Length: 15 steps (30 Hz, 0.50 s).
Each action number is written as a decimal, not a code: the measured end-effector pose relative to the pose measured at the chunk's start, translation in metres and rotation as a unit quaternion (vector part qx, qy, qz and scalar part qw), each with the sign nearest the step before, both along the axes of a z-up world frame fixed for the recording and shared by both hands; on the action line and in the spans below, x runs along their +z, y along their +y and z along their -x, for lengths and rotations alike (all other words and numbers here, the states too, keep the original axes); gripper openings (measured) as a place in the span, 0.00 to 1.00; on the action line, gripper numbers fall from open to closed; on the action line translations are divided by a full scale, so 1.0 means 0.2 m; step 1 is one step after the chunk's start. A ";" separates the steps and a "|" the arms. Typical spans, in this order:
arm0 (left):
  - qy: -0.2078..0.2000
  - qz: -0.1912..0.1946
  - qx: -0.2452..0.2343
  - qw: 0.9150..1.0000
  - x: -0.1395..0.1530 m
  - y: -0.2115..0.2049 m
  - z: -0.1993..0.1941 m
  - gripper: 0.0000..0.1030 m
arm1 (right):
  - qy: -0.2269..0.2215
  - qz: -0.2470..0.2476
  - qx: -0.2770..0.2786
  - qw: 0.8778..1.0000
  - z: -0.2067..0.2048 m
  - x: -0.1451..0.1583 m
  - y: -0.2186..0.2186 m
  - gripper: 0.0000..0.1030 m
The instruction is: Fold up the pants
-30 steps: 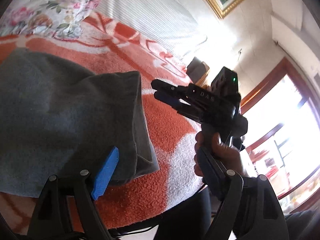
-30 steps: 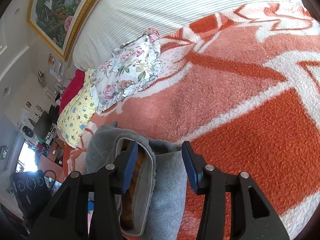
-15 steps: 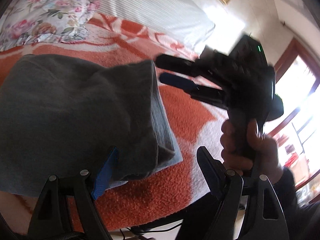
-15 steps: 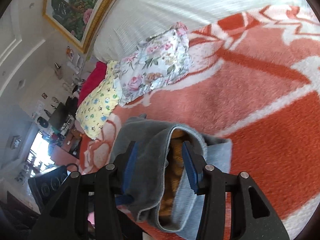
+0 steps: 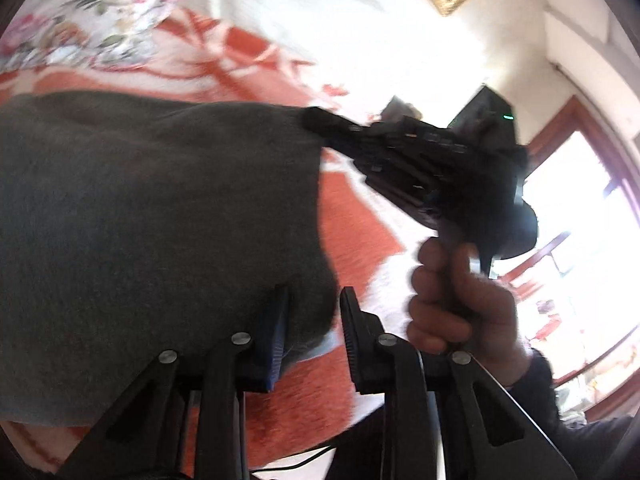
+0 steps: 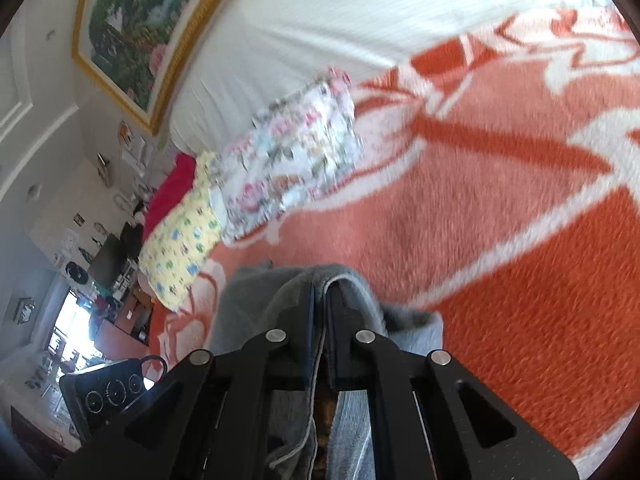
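The grey pants (image 5: 152, 208) lie folded on the orange and white blanket (image 5: 352, 224) and fill the left of the left wrist view. My left gripper (image 5: 314, 312) is nearly closed on the near right corner of the pants. My right gripper (image 6: 320, 300) is shut on the grey hem of the pants (image 6: 288, 292), fabric pinched between its pads. It also shows in the left wrist view (image 5: 316, 118), held by a hand, its tip at the far right corner of the pants.
A floral pillow (image 6: 292, 160) and a yellow patterned pillow (image 6: 180, 236) lie at the head of the bed. A white striped bolster (image 6: 360, 8) runs behind them. A framed painting (image 6: 132, 32) hangs on the wall. A bright window (image 5: 580, 216) is to the right.
Both grippers closed from open onto the pants' edge. The right gripper moved onto the far corner, and the left moved onto the near corner.
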<state>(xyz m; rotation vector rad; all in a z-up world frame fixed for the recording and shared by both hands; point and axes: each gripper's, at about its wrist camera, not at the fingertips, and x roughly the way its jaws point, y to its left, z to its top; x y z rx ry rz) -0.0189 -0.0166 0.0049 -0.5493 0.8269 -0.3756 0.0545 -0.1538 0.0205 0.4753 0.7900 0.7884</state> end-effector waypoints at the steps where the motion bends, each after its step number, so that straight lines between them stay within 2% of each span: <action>1: 0.001 0.000 -0.003 1.000 0.00 -0.01 -0.01 0.23 | -0.002 0.001 -0.001 1.000 -0.01 0.01 -0.01 0.06; 3: 0.022 0.007 -0.005 1.000 -0.07 -0.03 -0.04 0.23 | 0.005 0.014 -0.007 1.000 -0.04 -0.02 -0.01 0.06; 5: 0.042 0.021 -0.005 0.999 -0.14 -0.01 -0.05 0.23 | 0.029 0.023 -0.008 0.999 -0.07 -0.11 -0.01 0.06; 8: 0.047 0.037 0.000 0.998 -0.19 0.01 -0.02 0.27 | 0.064 0.039 -0.021 0.997 -0.09 -0.26 -0.02 0.08; 10: 0.044 0.036 -0.002 0.998 -0.17 0.00 -0.01 0.38 | 0.072 0.021 -0.029 0.997 -0.07 -0.30 -0.05 0.09; 12: 0.033 0.039 -0.008 0.999 -0.14 -0.03 0.01 0.56 | 0.072 0.014 -0.036 0.997 -0.06 -0.29 -0.07 0.11; 15: 0.021 0.023 -0.015 0.999 -0.09 -0.08 0.03 0.66 | 0.060 0.028 -0.044 0.997 -0.03 -0.24 -0.07 0.19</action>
